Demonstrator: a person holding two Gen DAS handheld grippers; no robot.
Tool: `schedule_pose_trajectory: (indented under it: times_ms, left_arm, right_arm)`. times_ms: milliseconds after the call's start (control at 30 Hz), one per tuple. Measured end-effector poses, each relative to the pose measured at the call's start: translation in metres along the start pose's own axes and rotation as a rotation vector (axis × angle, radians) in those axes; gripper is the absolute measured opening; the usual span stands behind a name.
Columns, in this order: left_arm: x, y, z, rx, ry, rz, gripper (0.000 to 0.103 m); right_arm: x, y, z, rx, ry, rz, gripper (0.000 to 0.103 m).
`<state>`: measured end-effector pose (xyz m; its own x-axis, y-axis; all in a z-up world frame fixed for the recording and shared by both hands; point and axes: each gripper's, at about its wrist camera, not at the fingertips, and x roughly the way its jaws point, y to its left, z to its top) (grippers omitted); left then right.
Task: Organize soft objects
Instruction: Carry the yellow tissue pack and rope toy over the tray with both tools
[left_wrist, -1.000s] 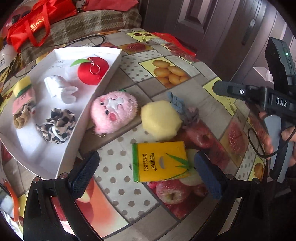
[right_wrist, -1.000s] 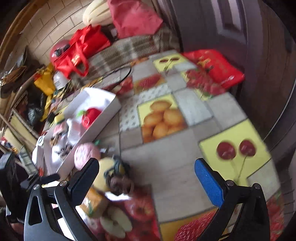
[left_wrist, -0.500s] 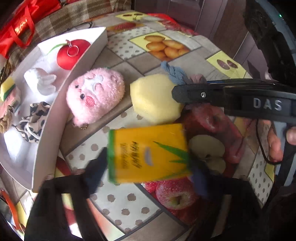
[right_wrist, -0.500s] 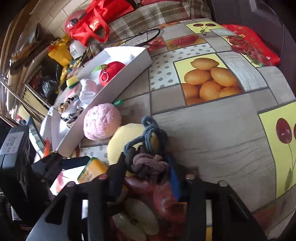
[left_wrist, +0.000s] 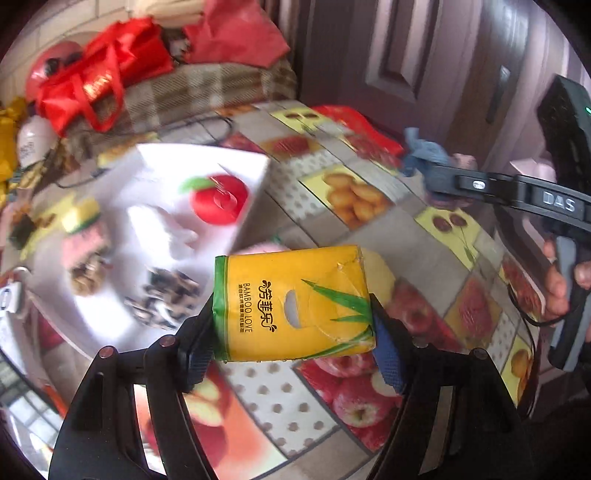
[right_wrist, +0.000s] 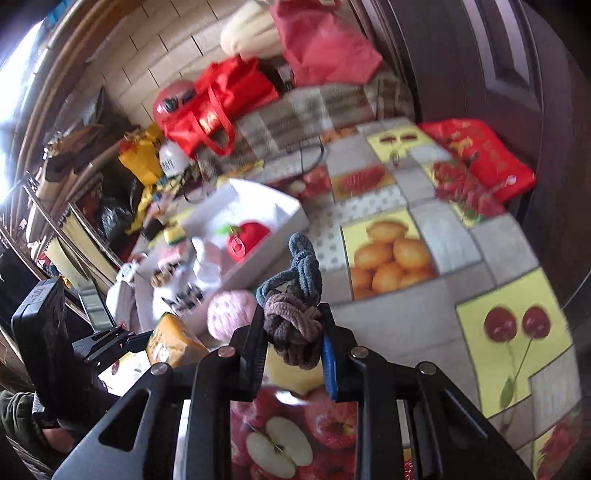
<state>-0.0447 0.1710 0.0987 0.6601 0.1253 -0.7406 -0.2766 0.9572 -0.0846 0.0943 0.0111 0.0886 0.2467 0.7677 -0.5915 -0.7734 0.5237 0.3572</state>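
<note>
The left tool (left_wrist: 293, 334) pinches a soft yellow packet of tissues with green leaves (left_wrist: 293, 302) by its two short ends, so the packet sits flat between the pads, up off the worktop with fruit pictures (left_wrist: 369, 236). The right tool (right_wrist: 293, 345) is pressed almost together on a knotted rope toy of blue and brown cord (right_wrist: 295, 310) — its jaws have just been closing on the knot, the thick part that will not slip out. Ahead of both tools and to their left lies the white tray (left_wrist: 255, 166), likely where both soft things should go — a red apple plush (left_wrist: 218, 199) is in it.
</note>
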Motion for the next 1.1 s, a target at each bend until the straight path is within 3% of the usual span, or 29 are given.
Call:
schedule_pose_trajectory:
  times_ms: [167,400,1100]
  left_arm:
    - [-0.030,0.024,0.018,-0.085,-0.076,0.080,0.074]
    - [-0.057,0.053,0.017,-0.187,-0.134,0.141,0.074]
    - [-0.068,0.069,0.012,-0.239,-0.149,0.156,0.074]
  right_arm:
    - [-0.026,0.020,0.019,-0.027,-0.089,0.051,0.025]
    - [-0.032,0.041,0.028,-0.074,-0.105,0.099,0.025]
    - [-0.022,0.056,0.025,-0.100,-0.062,0.126,0.025]
